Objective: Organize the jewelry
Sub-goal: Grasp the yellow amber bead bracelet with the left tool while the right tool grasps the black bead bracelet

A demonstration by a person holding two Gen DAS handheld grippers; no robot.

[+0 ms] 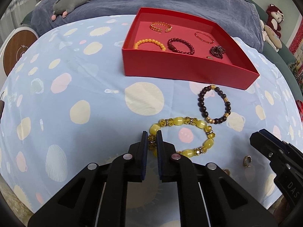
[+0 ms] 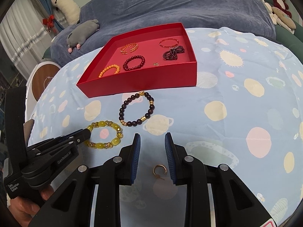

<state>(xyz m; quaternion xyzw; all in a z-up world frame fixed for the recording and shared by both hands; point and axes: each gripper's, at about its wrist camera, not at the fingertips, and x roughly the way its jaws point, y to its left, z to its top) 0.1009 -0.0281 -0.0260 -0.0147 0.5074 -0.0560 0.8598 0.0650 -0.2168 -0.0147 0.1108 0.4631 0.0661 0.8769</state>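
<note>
Left gripper (image 1: 152, 138) pinches glossy yellow bead bracelet (image 1: 189, 132) on patterned cloth (image 1: 75, 94)

A box (image 2: 140, 87) is sitting toward the far edge of the table (image 2: 236, 98), holding several bracelets. Just before its near wall a bead bracelet (image 2: 136, 109) is lying on the table. Nearer still and to its left a second bracelet (image 2: 105, 135) is lying, with an earring (image 2: 160, 170) resting by the near edge.

A blue-grey blanket (image 2: 170, 5) is spread across the top of the frame, with pale curtains (image 2: 17, 37) seen at upper left.
</note>
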